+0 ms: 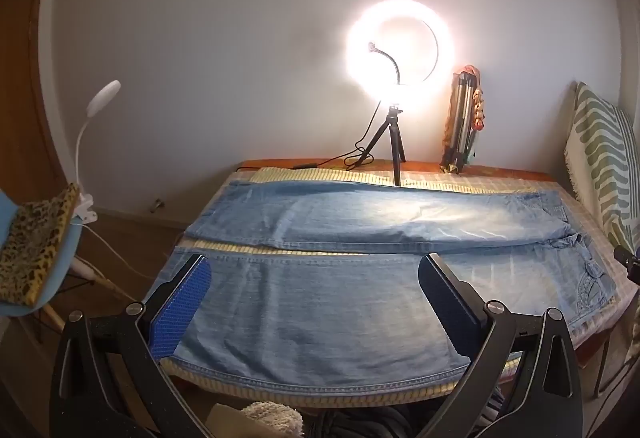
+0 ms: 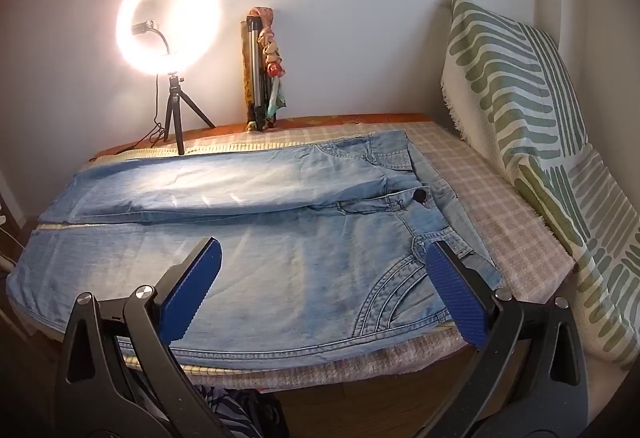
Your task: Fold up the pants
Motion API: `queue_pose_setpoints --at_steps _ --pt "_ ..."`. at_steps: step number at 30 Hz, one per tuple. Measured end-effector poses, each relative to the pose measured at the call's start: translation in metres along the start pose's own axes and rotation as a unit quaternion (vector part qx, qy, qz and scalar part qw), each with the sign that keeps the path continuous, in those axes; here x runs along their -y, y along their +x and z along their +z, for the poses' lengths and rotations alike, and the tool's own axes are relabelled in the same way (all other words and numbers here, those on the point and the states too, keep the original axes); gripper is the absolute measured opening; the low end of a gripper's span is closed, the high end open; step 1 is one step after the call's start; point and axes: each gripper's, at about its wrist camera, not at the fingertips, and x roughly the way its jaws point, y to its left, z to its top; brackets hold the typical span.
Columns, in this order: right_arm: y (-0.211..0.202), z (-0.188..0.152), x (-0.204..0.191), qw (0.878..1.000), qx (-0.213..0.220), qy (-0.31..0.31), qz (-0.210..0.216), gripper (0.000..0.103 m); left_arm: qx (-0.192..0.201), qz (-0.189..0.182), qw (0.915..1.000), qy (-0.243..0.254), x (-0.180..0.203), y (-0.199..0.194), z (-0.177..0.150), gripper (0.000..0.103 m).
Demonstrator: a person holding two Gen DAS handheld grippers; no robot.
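Light blue jeans (image 1: 320,302) lie spread flat on the table, both legs side by side with a narrow gap between them, waistband to the right and hems to the left. My left gripper (image 1: 316,262) hovers open over the near leg, close to its hem end, nothing between its blue-padded fingers (image 1: 188,302). In the right wrist view the jeans (image 2: 256,238) show the waist button and curved pocket stitching. My right gripper (image 2: 324,250) hangs open above the near hip and pocket, empty.
A lit ring light (image 1: 400,46) on a small tripod (image 1: 394,142) stands at the table's far edge, beside a folded tripod wrapped in cloth (image 1: 464,126). A green-striped cushion (image 2: 532,142) leans at the right. A chair with a clip lamp (image 1: 96,118) stands at the left.
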Motion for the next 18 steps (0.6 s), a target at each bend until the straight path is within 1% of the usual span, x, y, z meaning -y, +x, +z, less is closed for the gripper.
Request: queue_pose_setpoints --at_steps 18 --pt "0.0047 -0.0051 0.0008 1.000 -0.002 0.001 0.007 0.103 -0.004 0.002 1.0000 0.000 0.0015 0.0016 -0.0004 0.103"
